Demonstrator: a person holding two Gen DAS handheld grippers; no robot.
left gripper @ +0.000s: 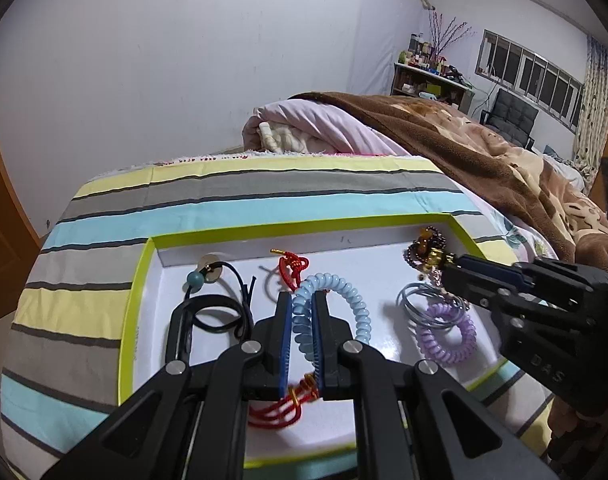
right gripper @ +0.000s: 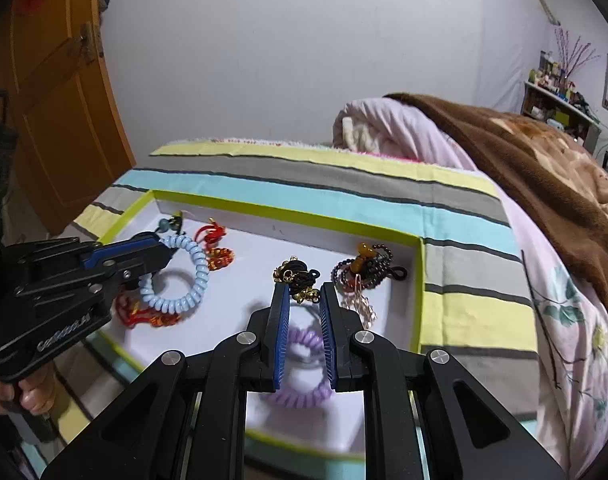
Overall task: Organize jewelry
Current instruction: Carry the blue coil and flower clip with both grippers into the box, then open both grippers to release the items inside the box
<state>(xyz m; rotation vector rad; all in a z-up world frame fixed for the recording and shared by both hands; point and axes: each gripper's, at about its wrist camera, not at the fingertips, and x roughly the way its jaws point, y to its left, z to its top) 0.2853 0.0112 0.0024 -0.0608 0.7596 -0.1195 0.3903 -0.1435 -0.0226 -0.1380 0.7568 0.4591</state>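
A white tray with a lime-green rim (left gripper: 143, 264) (right gripper: 420, 280) lies on a striped cloth and holds jewelry. My left gripper (left gripper: 302, 300) (right gripper: 165, 252) is shut on a light-blue spiral bracelet (left gripper: 356, 304) (right gripper: 183, 280). My right gripper (right gripper: 302, 294) (left gripper: 450, 264) is shut on a black-and-gold ornament (right gripper: 299, 278) (left gripper: 434, 258) and holds it just above the tray. A purple spiral band (left gripper: 448, 332) (right gripper: 304, 344), red cords (left gripper: 291, 266) (right gripper: 213, 236), a dark bead string (right gripper: 368, 266) and black cords (left gripper: 219, 312) lie in the tray.
Grey hoop rings (left gripper: 428, 300) lie next to the purple band. The striped cloth (left gripper: 231, 192) covers a bed end. A pink quilt (left gripper: 304, 120) and brown blanket (right gripper: 544, 168) lie behind and right. An orange door (right gripper: 51, 88) stands at left.
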